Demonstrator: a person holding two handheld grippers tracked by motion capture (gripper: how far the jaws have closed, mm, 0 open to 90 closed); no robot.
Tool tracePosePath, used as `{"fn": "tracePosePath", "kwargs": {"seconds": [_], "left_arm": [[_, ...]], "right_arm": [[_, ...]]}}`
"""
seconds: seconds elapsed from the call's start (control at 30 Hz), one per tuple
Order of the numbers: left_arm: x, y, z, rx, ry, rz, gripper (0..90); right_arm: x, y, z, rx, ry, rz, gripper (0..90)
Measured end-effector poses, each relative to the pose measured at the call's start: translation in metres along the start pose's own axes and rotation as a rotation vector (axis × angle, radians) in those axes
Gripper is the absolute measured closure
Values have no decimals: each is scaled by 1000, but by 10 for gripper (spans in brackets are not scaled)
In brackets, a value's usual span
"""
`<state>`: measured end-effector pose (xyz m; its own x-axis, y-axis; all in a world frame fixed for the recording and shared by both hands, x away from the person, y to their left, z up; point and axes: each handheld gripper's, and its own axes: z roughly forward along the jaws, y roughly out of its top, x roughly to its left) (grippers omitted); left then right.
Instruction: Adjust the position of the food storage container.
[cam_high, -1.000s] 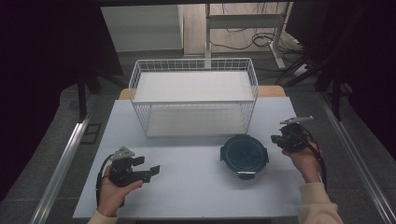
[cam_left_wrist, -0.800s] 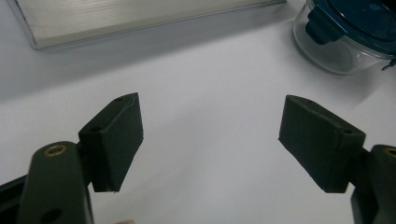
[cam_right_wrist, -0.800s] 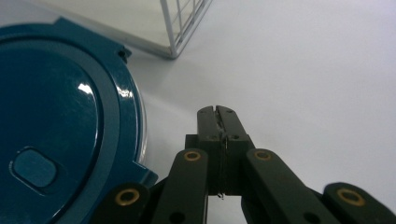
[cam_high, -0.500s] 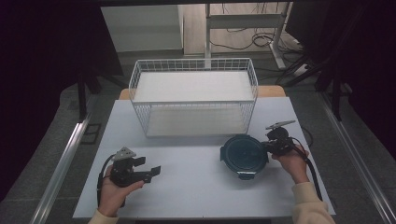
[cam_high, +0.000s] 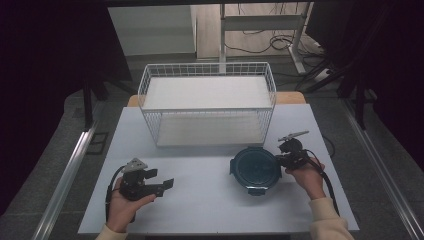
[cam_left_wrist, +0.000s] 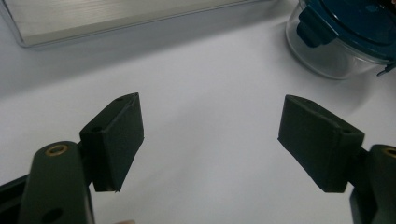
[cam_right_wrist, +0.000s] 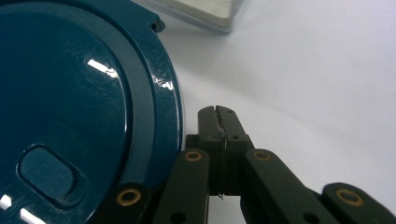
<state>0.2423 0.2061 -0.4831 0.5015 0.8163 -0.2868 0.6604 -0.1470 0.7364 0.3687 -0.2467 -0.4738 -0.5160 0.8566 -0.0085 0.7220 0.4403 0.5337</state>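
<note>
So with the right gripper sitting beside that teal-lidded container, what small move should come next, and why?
Probably open the right gripper and shift it onto the container. Its jaws are pressed together on nothing, just off the lid's right edge, so it cannot grasp yet. The left gripper is open and well away, above bare table.
</note>
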Motion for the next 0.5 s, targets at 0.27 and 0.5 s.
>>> {"fn": "tracePosePath", "kwargs": {"seconds": [0.27, 0.5], "left_arm": [[0, 0, 0, -1, 3, -1, 221], [1, 1, -1, -3, 2, -2, 221]], "right_arm": [[21, 5, 2, -2, 33, -21, 893], [36, 6, 0, -8, 65, -33, 893]]}}
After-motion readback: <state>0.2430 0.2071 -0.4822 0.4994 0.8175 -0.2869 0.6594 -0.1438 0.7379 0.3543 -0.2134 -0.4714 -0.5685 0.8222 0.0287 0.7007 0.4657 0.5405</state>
